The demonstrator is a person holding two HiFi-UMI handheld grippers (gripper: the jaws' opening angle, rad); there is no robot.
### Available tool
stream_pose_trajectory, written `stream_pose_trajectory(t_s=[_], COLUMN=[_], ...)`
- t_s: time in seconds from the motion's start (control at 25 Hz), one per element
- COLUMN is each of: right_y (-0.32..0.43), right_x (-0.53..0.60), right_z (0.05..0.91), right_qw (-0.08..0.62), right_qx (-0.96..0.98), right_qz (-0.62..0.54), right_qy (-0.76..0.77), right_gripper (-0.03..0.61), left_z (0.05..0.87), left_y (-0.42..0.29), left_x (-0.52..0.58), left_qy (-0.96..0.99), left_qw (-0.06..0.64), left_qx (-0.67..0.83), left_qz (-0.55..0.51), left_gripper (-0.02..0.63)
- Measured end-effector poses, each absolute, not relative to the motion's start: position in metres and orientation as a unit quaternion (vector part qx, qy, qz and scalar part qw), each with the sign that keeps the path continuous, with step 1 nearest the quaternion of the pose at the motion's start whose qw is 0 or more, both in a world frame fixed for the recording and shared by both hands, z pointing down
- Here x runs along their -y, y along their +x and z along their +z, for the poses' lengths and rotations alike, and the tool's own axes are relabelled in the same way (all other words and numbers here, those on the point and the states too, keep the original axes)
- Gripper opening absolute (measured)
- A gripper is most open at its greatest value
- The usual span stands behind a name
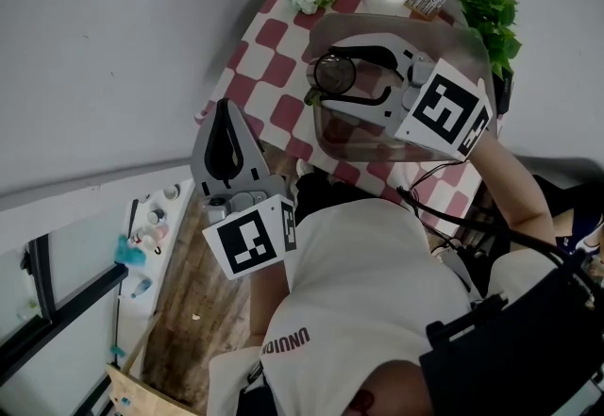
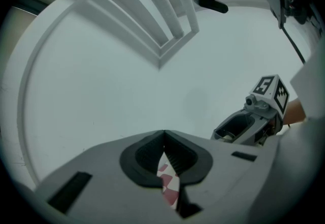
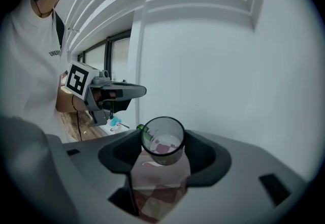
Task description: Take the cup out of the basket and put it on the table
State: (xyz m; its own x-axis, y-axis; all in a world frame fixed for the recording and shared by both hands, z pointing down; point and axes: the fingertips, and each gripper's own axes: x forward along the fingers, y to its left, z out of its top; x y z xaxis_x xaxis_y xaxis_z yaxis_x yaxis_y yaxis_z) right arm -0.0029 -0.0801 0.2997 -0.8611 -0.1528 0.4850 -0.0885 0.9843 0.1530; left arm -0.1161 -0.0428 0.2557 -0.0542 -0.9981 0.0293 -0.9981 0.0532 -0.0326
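Right gripper view: right gripper (image 3: 162, 136) jaws are clamped on the clear cup (image 3: 165, 147). Head view puts it over the checked table (image 1: 264, 56) and apparently not resting on it yet, so the take-out looks done imo, though no basket shows in any view. Left gripper (image 2: 163, 134) has its jaws pressed together w/ nothing btwn them, off by the table's near edge. Still to do, I'd judge: bring the cup down onto the cloth, stand it upright & let go.
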Motion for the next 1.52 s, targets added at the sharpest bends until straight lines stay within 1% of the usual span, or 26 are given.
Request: stream_pose_trajectory(t_s=[0.36, 1.24, 1.52], right_y=[-0.015, -0.063, -0.087], right_x=[0.072, 0.054, 0.043], right_z=[0.289, 0.262, 0.256], right_qw=[0.251, 0.214, 0.180], right_qx=[0.963, 0.970, 0.977], right_qz=[-0.079, -0.066, -0.040], right_qy=[0.052, 0.091, 0.106], right_gripper=[0.279, 0.280, 0.279], left_z=[0.256, 0.255, 0.255], left_y=[-0.121, -0.158, -0.176], left_x=[0.039, 0.028, 0.021], left_qy=[-0.683, -0.645, -0.626], left_qw=[0.000, 0.006, 0.006], left_qx=[-0.730, -0.764, -0.779], left_qz=[-0.020, -0.022, -0.026], left_gripper=[0.012, 0.012, 0.013])
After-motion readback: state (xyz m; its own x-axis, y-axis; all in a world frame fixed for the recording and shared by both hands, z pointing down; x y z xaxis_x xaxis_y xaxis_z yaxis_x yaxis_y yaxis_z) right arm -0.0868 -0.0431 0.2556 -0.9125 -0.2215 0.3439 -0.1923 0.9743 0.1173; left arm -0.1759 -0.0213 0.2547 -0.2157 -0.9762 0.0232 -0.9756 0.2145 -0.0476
